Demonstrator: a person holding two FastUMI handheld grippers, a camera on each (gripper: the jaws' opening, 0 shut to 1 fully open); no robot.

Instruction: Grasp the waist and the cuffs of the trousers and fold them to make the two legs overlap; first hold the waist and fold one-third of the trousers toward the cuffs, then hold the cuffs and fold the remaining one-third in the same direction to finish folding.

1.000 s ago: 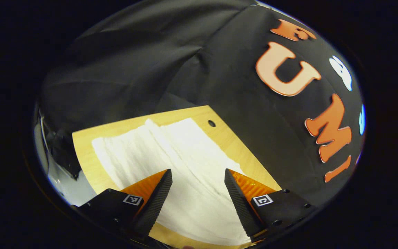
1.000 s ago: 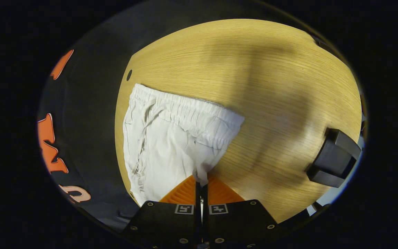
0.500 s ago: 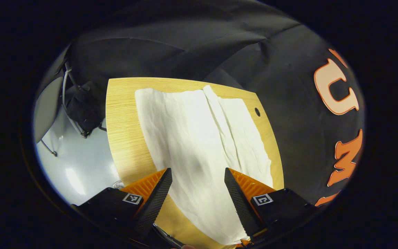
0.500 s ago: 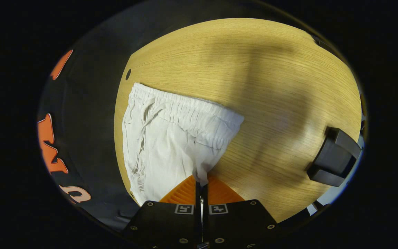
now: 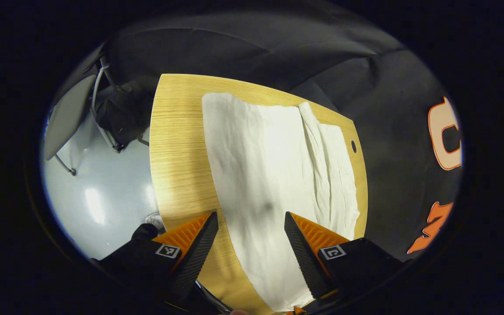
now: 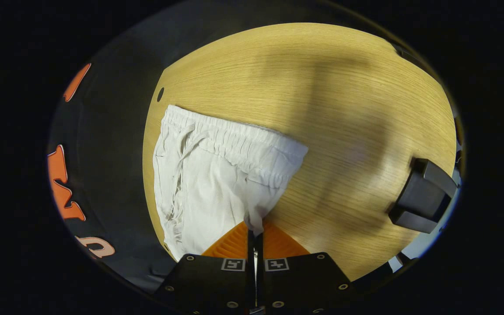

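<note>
The trousers (image 5: 269, 175) are thin white cloth, matt and softly creased, with a rumpled fold ridge toward 1 o'clock in the left gripper view. In the right gripper view their waist (image 6: 234, 140) is gathered and ribbed, with a cloth drawstring (image 6: 181, 166) hanging at 9 o'clock. The surface (image 6: 322, 87) is pale wood with fine straight grain and a dull satin finish. The left tongs (image 5: 251, 245) carry finely ribbed pads (image 5: 199, 253). The floor (image 5: 99, 197) at 8 o'clock is smooth and glossy, catching light. A black block (image 6: 422, 197) at 3 o'clock looks like matt plastic
</note>
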